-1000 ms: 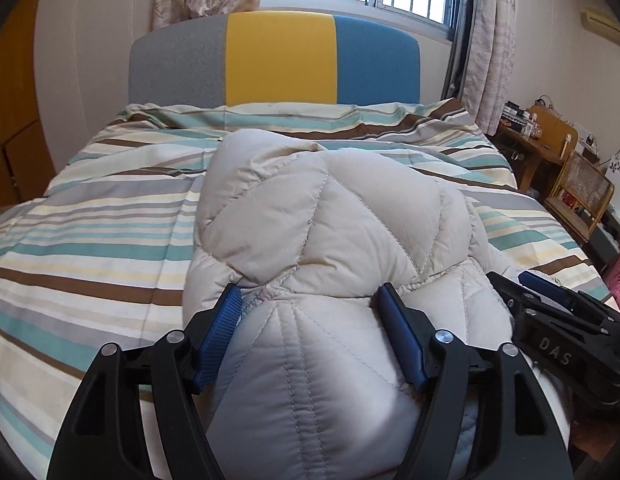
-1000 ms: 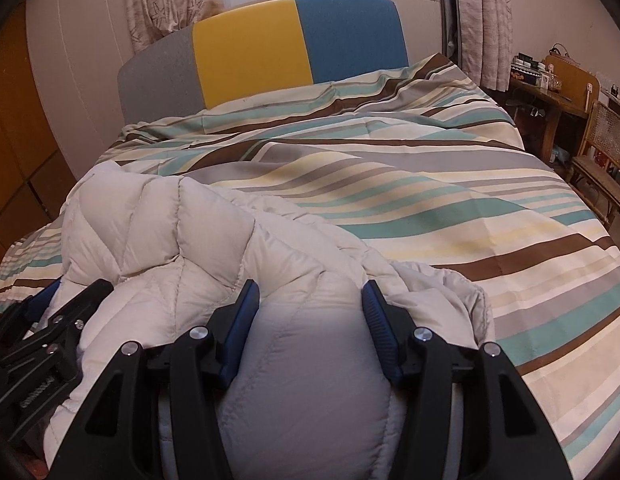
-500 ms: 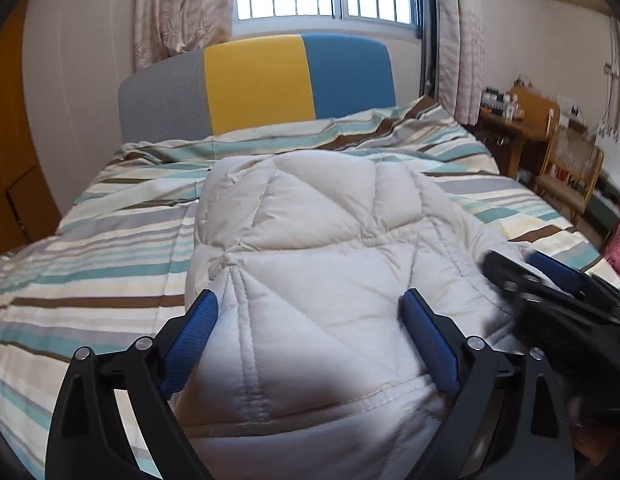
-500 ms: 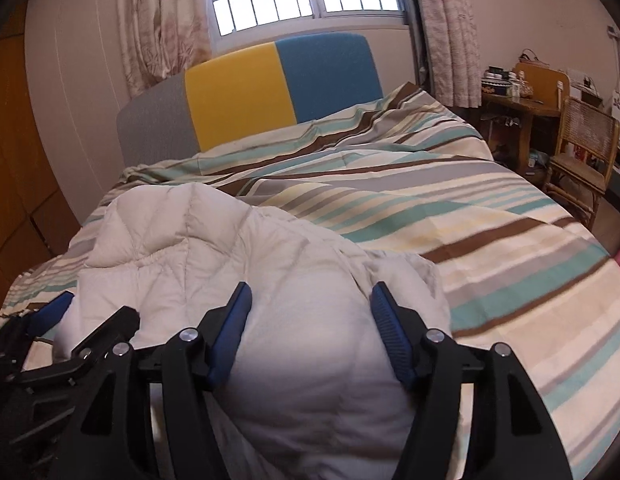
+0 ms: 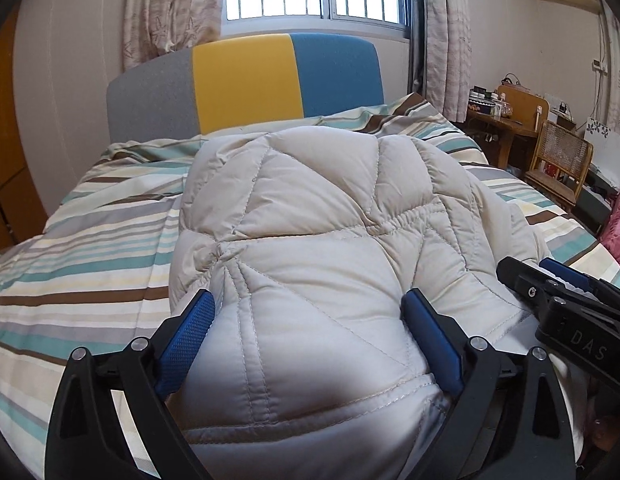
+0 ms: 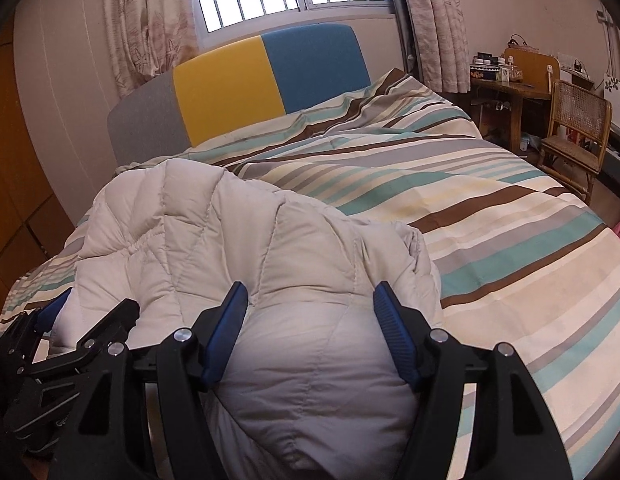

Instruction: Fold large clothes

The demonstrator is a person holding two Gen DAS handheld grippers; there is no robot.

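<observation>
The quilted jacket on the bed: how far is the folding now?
Done: the quilted jacket already lies doubled into a bundle on the striped bedcover. In hand: left gripper and right gripper each clamp its near edge. Left: lay it flat and release.

— What do we feel with our eyes first?
— A puffy quilted jacket (image 5: 310,216), pale beige cloth with a soft low sheen and stitched seams, gathered by elastic at one line.
— And what holds it?
— Our left gripper (image 5: 308,320) and right gripper (image 6: 312,320): matt black plastic frames with bright metal screw heads, and blue fingers (image 5: 186,336) of ribbed, rubbery texture.
— Beneath?
— A striped bedcover (image 6: 490,216) of matt woven cloth, lightly creased. At the bed's far edge, a headboard (image 5: 246,80) in coarse matt fabric.
— Beyond the right edge?
— A chair (image 6: 578,120) of varnished wood with woven cane, and thin patterned curtains (image 5: 170,8).
</observation>
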